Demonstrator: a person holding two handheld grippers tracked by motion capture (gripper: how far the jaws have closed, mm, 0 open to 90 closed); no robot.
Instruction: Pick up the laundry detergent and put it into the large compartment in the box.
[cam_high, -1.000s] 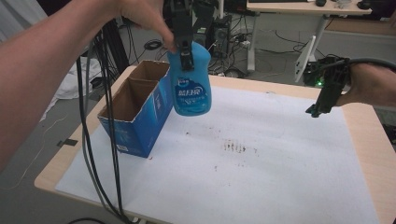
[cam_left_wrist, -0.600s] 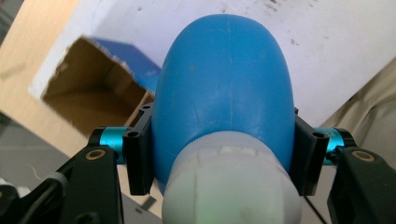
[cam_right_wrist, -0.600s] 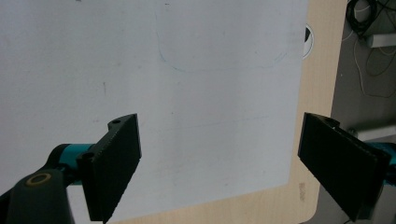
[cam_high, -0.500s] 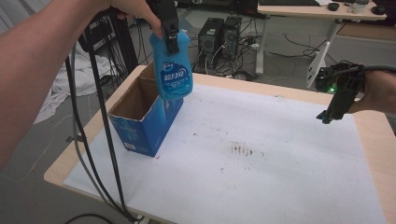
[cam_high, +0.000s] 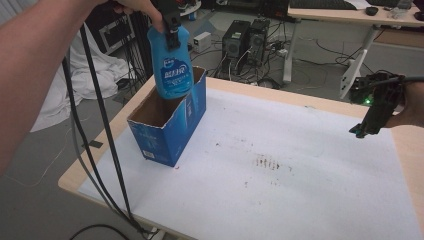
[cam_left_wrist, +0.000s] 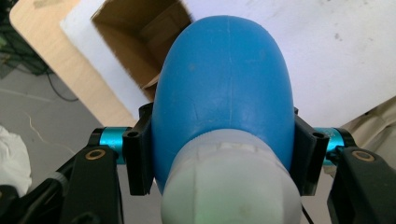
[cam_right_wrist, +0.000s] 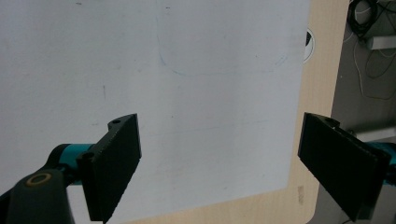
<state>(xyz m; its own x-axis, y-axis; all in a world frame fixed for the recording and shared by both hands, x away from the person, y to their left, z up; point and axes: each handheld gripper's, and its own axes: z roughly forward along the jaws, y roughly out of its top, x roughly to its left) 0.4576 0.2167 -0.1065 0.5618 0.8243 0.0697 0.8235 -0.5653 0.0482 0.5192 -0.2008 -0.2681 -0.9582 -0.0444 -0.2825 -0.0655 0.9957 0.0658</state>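
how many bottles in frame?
1. A blue bottle, held by its neck in the left tongs, hanging above the open cardboard box. The box interior is partly hidden, so more could be inside.

Bottle (cam_left_wrist: 224, 88): smooth, slightly glossy blue plastic, clamped between matt black fingers (cam_left_wrist: 138, 158). Box (cam_high: 170, 122): printed blue cardboard, raw brown inside. Sheet (cam_right_wrist: 154, 93) beyond the fingers: matt white, stained. Table (cam_high: 300, 97): pale wood.

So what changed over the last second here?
The left hand-held gripper, shut on the blue bottle, carried it from beside the cardboard box to above the box's open top. The right hand-held gripper stayed open and empty over the table's right edge, and the box sits in the same spot on the table.
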